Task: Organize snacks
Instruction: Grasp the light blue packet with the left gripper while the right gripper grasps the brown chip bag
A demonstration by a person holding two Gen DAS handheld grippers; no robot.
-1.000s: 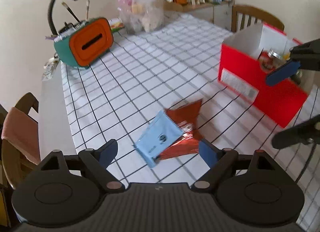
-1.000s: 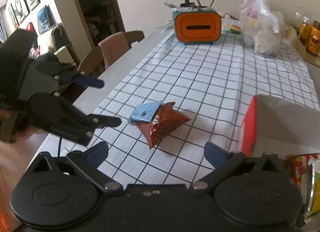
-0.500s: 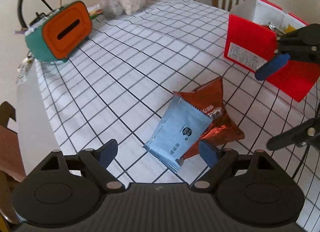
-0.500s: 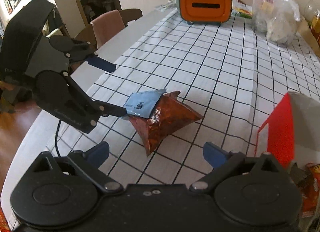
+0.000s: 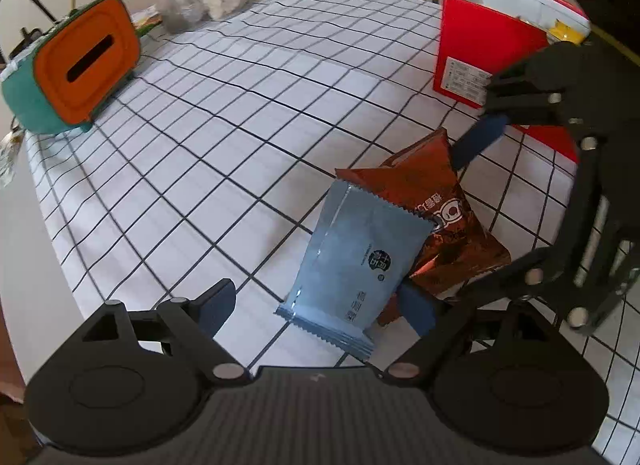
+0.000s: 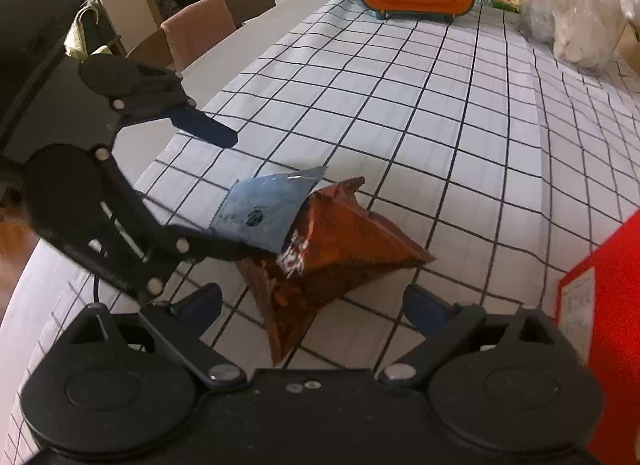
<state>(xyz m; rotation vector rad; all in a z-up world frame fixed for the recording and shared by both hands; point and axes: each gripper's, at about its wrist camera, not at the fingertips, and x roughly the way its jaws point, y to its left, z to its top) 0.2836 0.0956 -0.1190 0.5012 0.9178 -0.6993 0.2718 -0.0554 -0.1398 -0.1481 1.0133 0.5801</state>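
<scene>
On the checked cloth [image 5: 248,113], two snack packs lie stacked near the front edge, with the red box [image 5: 480,45] beyond them to the right; the blue pack [image 5: 356,261] rests tilted across the brown bag [image 6: 340,245], covering its left end. Both claws come at the pile from opposite sides and point steeply down; the left gripper [image 5: 320,305] stands spread wide, the blue pack lying between its fingers with its long axis running away from the camera, roughly in line with the claw, so its narrow width fits the gap; one finger [image 5: 416,309] sits just beside, perhaps touching, the pack's right edge near the brown bag, the other is apart on bare cloth; nothing is pinched yet. The right gripper [image 6: 316,307] is also wide, though its jaws are closing; the brown bag's pointed near corner lies between them, untouched as far as I can tell, and its long axis runs slantwise from that corner up toward the right. Each hand is nearer its own target: left for blue, right for brown; my reading is that the blue pack has to come off first, since it overlaps the bag; the box holds some snacks already, so both probably belong there.
</scene>
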